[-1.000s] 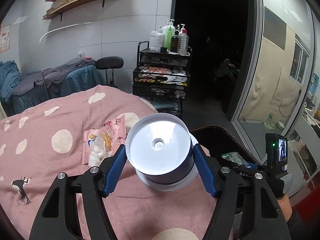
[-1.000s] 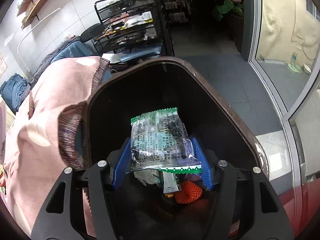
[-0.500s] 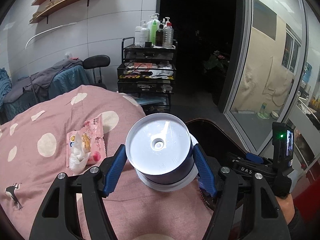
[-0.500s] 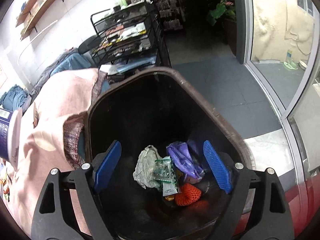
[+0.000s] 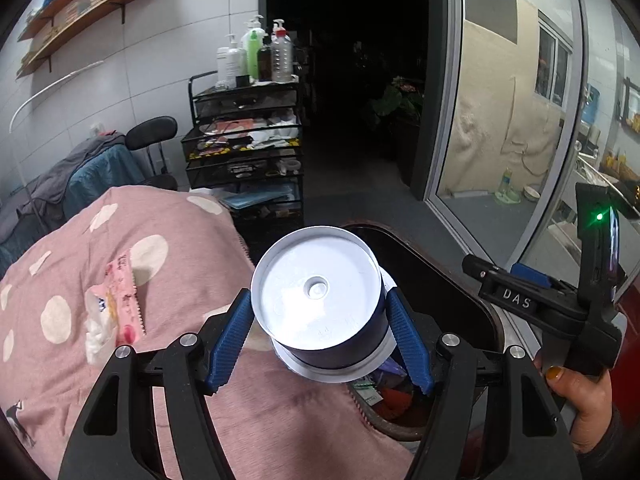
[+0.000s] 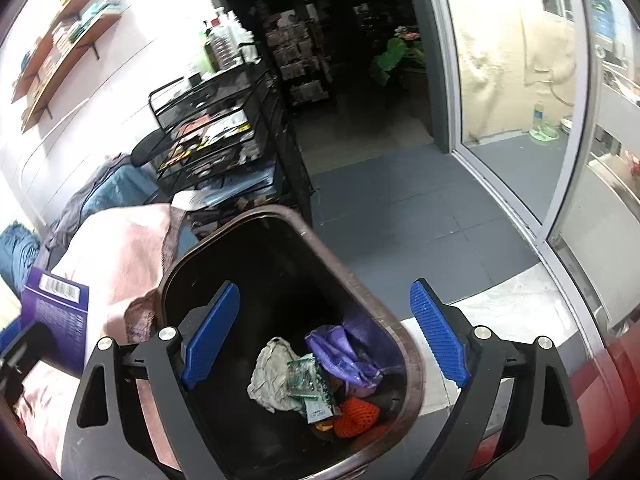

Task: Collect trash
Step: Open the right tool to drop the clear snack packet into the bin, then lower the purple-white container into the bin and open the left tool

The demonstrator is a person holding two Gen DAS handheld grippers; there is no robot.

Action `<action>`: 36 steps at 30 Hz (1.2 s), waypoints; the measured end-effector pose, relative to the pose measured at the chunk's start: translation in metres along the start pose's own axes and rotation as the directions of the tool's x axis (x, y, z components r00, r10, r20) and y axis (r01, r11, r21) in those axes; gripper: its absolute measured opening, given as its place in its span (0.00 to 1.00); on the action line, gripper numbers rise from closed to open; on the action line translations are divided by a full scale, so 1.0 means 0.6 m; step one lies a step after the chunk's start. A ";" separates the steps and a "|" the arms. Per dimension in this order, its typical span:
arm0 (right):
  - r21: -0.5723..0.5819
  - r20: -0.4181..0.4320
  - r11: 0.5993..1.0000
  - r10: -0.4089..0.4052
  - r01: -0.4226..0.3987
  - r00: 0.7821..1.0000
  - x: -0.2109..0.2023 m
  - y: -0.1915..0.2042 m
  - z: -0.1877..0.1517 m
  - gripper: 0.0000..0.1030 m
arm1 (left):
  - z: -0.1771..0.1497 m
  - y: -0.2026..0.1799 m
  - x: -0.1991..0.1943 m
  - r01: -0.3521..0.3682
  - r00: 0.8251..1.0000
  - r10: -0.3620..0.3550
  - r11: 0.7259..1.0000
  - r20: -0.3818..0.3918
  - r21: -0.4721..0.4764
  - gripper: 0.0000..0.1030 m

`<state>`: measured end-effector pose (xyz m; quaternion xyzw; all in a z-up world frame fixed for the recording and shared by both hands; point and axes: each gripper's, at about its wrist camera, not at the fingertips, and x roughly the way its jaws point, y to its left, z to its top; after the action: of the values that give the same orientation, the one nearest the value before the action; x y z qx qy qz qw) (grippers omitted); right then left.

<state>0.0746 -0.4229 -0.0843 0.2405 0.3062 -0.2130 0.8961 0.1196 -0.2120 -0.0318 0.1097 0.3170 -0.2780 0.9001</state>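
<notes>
Two tools work over a dark trash bin (image 6: 400, 344) wedged against the edge of a bed draped in a pink polka-dot blanket (image 5: 120, 280). The left tool (image 5: 320, 332) pinches a round purple canister with a white lid (image 5: 316, 292) by its sides, its blue pads (image 5: 230, 336) pressed to the wall and the lid end facing the camera, a grip that keeps the container steady just at the bin's near rim, apparently for the drop. The right tool (image 6: 324, 336), carried by a hand (image 5: 580, 400), hangs above the bin with its jaws opening and nothing between them; a green snack wrapper (image 6: 310, 380) lies below among a crumpled grey paper (image 6: 272, 372), a purple bag (image 6: 344, 352) and an orange net (image 6: 356, 416). More trash waits on the blanket: a pink snack packet (image 5: 120, 300) with a white tissue wad (image 5: 96, 328). Nothing blocks the bin's mouth, though the blanket's hem crowds its rim. A black wire cart (image 5: 244, 152) topped with bottles (image 5: 256, 52) stands beyond the bed, beside a dark doorway and a glass sliding door (image 5: 500, 120).
</notes>
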 end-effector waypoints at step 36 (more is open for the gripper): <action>0.064 0.005 0.996 -0.058 0.057 0.998 0.004 -0.065 0.015 0.88 | -0.009 -0.076 0.093 0.024 0.990 -0.004 0.991 -0.143 0.135 0.89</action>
<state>0.0598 -0.4597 -0.0913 0.2593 0.3029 -0.2493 0.8825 0.1269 -0.2712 -0.0719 0.1882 0.3616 -0.2968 0.8635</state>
